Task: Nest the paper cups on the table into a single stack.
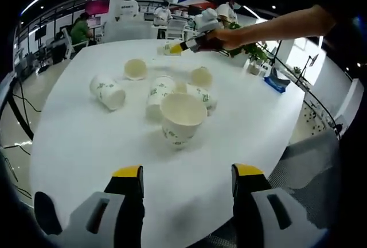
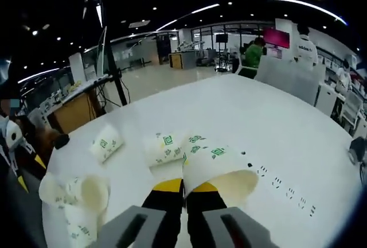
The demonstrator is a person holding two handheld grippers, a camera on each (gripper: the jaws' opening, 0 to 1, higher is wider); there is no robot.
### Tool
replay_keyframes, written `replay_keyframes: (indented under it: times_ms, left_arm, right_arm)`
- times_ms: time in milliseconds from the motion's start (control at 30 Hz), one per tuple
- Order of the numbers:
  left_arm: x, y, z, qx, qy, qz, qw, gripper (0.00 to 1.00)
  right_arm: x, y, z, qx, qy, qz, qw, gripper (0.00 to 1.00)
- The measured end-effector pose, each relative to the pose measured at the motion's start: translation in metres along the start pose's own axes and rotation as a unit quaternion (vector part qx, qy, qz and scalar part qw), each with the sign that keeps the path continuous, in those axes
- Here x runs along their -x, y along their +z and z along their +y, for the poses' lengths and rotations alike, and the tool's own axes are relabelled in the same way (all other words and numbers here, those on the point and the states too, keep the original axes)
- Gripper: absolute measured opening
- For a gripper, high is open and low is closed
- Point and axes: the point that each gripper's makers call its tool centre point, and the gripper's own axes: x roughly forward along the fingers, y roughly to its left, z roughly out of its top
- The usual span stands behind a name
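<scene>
Barely started, it seems: one paper cup [image 2: 215, 165] is pinched by its rim in the right gripper [image 2: 183, 193] at 6 o'clock, the left gripper [image 1: 186, 182] is held wide and empty, and five loose cups [image 1: 182, 116] are left scattered mid-table [image 1: 86, 144].

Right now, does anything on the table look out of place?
Yes. Several paper cups lie tipped on their sides, scattered across the white table. The right gripper pinches one cup's rim.
</scene>
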Motion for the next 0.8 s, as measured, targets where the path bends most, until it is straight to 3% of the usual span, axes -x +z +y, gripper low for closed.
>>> replay_keyframes:
  times_ms: [367, 600, 800]
  left_arm:
    - [0.012, -0.004, -0.006, -0.020, -0.005, -0.016, 0.9997, 0.61]
    - [0.017, -0.012, -0.013, -0.029, -0.017, -0.019, 0.9993, 0.61]
    - [0.020, -0.006, -0.015, -0.034, -0.023, -0.029, 0.9987, 0.61]
  right_arm:
    - [0.022, 0.033, -0.009, 0.033, -0.035, -0.011, 0.9988, 0.00]
    - [0.036, 0.036, 0.000, 0.049, -0.046, -0.008, 0.9977, 0.00]
    - [0.051, 0.040, 0.007, 0.056, -0.053, -0.002, 0.9970, 0.00]
